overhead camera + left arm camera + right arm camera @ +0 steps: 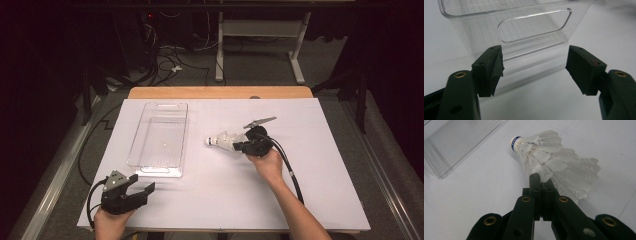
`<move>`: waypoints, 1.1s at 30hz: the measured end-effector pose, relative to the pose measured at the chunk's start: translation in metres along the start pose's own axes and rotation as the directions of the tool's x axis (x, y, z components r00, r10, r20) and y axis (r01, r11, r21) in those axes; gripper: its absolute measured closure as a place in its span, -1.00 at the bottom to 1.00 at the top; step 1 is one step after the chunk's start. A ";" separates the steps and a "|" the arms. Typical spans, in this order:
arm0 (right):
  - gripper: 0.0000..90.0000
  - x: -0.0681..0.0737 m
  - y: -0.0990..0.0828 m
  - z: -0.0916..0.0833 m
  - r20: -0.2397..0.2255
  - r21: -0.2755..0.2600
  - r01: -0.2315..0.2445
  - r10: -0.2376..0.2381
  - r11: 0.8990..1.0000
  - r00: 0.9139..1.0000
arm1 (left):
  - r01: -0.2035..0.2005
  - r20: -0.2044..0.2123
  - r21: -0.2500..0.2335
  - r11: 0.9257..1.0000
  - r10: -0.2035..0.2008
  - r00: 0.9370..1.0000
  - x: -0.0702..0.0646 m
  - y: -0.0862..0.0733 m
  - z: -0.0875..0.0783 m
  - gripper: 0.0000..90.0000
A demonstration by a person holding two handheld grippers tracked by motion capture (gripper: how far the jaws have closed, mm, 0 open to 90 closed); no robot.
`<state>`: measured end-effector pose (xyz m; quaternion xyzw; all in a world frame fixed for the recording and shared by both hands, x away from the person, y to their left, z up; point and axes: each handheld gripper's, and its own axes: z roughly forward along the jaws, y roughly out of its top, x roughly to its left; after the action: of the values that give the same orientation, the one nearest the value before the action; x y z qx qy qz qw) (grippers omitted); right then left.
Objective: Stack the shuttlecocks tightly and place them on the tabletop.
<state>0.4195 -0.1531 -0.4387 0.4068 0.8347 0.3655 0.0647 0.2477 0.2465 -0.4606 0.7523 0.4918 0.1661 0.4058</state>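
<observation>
White feathered shuttlecock (554,162), blue-banded cork

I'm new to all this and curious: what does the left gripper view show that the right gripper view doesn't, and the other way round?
Left gripper view alone: the left tool with its jaws wide apart and nothing between them, facing the clear bin's end wall and its handle cutout.

Right gripper view alone: the right tool shut on the feathers of a white shuttlecock, cork pointing away.

Both: the clear bin and the white table surface.

From my left gripper view the clear bin (519,27) runs off the top edge; shuttlecock (554,162) lettering too small to read.
</observation>
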 end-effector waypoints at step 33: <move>1.00 -0.006 -0.003 0.008 0.007 0.000 -0.023 0.023 1.000 1.000 | -0.003 0.005 0.003 1.000 0.003 1.000 -0.001 0.000 0.000 -0.31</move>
<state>0.4248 -0.1540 -0.4481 0.4179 0.8297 0.3646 0.0634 0.2475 0.2459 -0.4604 0.7540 0.4901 0.1641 0.4055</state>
